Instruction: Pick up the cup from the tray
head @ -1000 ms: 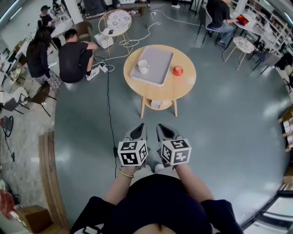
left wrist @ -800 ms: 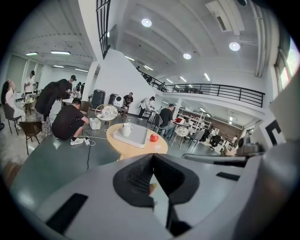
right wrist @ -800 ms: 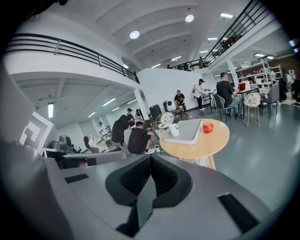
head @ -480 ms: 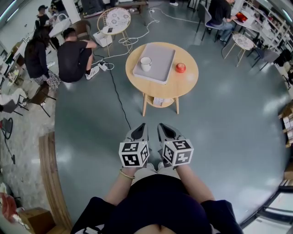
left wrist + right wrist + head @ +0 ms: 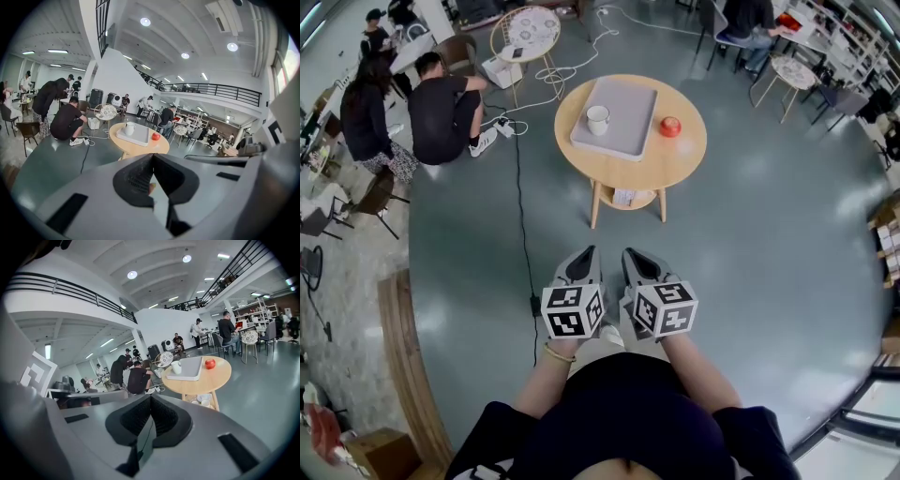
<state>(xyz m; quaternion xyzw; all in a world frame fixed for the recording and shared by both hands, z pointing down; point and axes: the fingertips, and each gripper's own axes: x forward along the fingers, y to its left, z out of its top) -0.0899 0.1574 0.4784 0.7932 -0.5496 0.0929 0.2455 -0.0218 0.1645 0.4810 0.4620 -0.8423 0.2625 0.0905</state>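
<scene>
1. Nearest, the person's dark top fills the bottom of the head view. Both bare forearms reach forward, with a thin bracelet point(image 5: 555, 354) on the left wrist.
2. The left gripper point(image 5: 586, 253) is held low in front of the body, over the grey floor point(image 5: 750, 262), with its marker cube on top. Its jaws are pressed together with nothing between them. In the left gripper view the ribbed pads point(image 5: 140, 176) meet along one line.
3. The right gripper point(image 5: 630, 254) is just beside the left one and level with it. Its jaws are also pressed together and hold nothing, as the right gripper view shows.
4. Both grippers point toward a round wooden table point(image 5: 675, 161), which is well apart from them across open floor.
5. A black cable point(image 5: 523, 216) runs along the floor on the left, from near the left gripper toward the far side.
6. A flat grey tray point(image 5: 628, 112) lies on the table top. The white cup point(image 5: 598, 119) stands upright on the tray at its left side, far from both grippers.
7. A round red fruit point(image 5: 670, 126) sits on the bare wood just right of the tray, apart from the cup.
8. The table's lower shelf point(image 5: 623, 197) holds a few small pale things, too small to tell.
9. Beyond the table on the left, a person in black point(image 5: 441, 108) crouches on the floor near a small round wire table point(image 5: 528, 28). More people sit and stand at desks further back.
</scene>
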